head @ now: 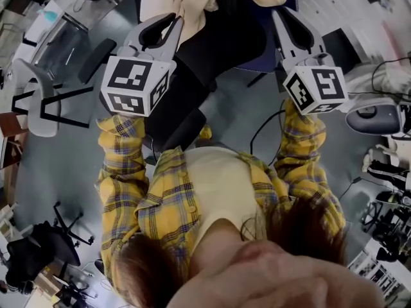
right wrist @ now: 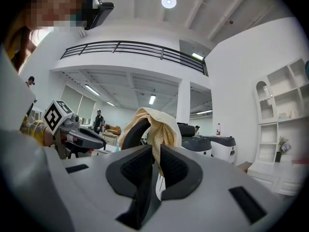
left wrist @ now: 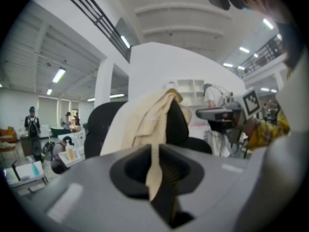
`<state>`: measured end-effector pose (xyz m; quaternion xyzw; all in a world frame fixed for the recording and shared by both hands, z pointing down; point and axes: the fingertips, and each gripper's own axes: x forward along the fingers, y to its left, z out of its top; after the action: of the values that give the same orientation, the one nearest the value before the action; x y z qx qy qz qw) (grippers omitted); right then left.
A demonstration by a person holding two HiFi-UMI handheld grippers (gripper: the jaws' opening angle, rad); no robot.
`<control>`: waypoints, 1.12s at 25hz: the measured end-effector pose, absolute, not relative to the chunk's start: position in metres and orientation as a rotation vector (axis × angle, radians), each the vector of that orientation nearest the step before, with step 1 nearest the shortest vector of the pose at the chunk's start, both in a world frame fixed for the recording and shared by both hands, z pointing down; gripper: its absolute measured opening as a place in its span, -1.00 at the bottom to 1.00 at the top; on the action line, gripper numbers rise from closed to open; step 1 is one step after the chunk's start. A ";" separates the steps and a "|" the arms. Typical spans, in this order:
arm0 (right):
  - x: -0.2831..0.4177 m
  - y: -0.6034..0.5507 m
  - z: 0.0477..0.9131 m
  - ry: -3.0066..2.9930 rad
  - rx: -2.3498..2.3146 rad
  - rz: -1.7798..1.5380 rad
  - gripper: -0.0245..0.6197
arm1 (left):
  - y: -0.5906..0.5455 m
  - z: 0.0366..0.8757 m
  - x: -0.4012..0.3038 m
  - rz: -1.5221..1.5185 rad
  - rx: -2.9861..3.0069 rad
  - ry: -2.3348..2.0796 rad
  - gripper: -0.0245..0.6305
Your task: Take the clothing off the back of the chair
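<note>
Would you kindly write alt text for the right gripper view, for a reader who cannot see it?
The right gripper has its jaws closed on a fold of cream clothing that drapes over a black chair back. The left gripper shows at left, and white shelves stand at right.

Over chair back (head: 225, 43) hangs clothing (head: 192, 2), left claw (head: 174, 23) at its left edge, right claw (head: 277, 15) at its right
</note>
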<state>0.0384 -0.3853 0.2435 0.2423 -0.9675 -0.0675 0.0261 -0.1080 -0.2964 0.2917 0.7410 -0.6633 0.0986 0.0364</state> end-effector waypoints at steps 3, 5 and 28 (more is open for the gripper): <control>0.038 -0.395 0.243 -2.985 0.768 -0.202 -0.84 | -0.301 0.290 -0.109 0.321 2.254 -2.058 -0.72; 0.037 -0.399 0.240 -2.995 0.756 -0.195 -0.52 | -0.304 0.285 -0.113 0.325 2.235 -2.090 -0.61; -0.030 -0.446 0.256 -2.902 0.453 -0.271 -0.12 | -0.369 0.287 -0.136 0.436 2.171 -2.176 0.01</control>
<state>-0.0302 -0.4459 0.2560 0.1528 -0.9793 -0.0915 0.0960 -0.1355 -0.3694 0.2867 0.6991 -0.7009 0.1403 0.0185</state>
